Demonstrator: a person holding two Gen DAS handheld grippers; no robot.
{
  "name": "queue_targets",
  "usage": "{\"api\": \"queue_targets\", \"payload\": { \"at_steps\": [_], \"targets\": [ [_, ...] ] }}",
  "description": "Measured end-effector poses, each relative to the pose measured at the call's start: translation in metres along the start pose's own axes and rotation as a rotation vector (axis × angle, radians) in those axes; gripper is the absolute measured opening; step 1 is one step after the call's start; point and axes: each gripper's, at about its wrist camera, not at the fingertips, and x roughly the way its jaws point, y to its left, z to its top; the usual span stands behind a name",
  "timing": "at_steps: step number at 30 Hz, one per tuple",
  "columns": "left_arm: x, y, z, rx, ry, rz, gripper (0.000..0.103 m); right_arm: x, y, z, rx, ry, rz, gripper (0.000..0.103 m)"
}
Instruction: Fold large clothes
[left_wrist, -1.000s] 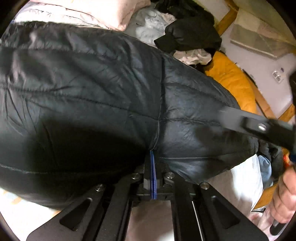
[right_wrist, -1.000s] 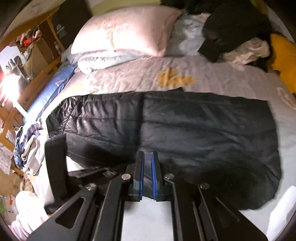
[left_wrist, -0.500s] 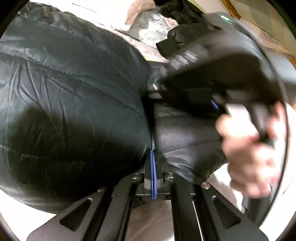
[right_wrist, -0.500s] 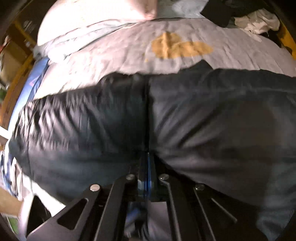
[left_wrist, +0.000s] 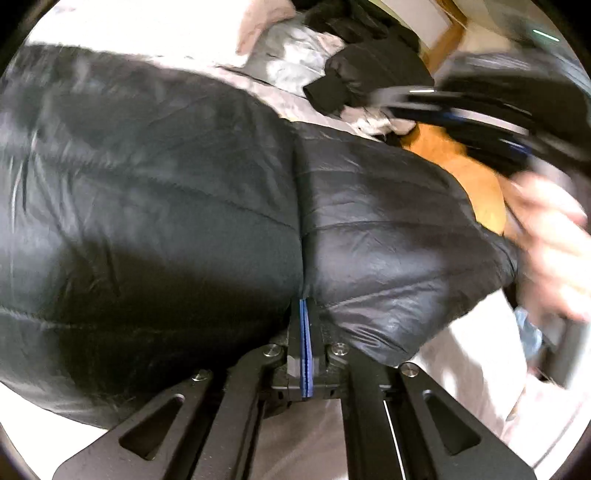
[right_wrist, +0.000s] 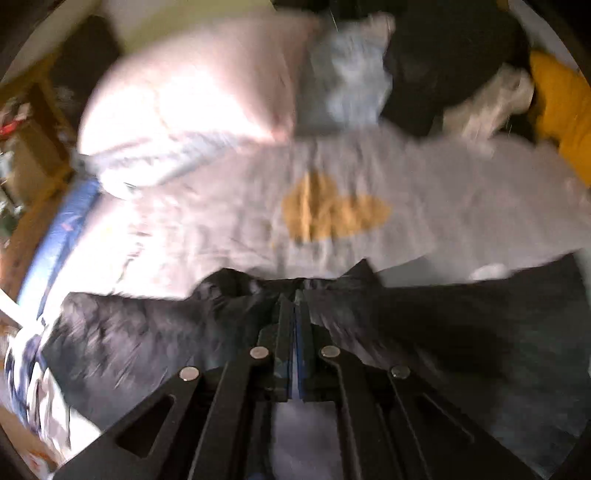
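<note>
Mid-fold: left gripper and right gripper both clamped on black puffer jacket, bulging ahead of tips; folding unfinished.

I see a bed whose pale grey sheet bears a mustard patch. Behind that patch, at the head of the bed, lies a pink pillow, brightly lit. Right of the pillow sit a pale blue cushion, dark heaped clothes and an orange cushion. Left of the pillow stands cluttered wooden furniture.
</note>
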Motion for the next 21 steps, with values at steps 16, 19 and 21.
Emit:
{"api": "queue_targets", "payload": {
  "at_steps": [16, 19, 21],
  "targets": [
    [-0.21, -0.026, 0.015, 0.283, -0.398, 0.284, 0.084, -0.152, -0.017, -0.11, -0.037, -0.463, -0.212, 0.085],
    [-0.222, -0.02, 0.014, 0.272, -0.44, 0.294, 0.098, -0.155, -0.024, -0.109, 0.001, -0.469, -0.171, 0.097],
    [-0.228, -0.02, 0.011, 0.274, -0.465, 0.297, 0.103, -0.162, -0.028, -0.111, 0.041, -0.52, -0.168, 0.103]
  ]
}}
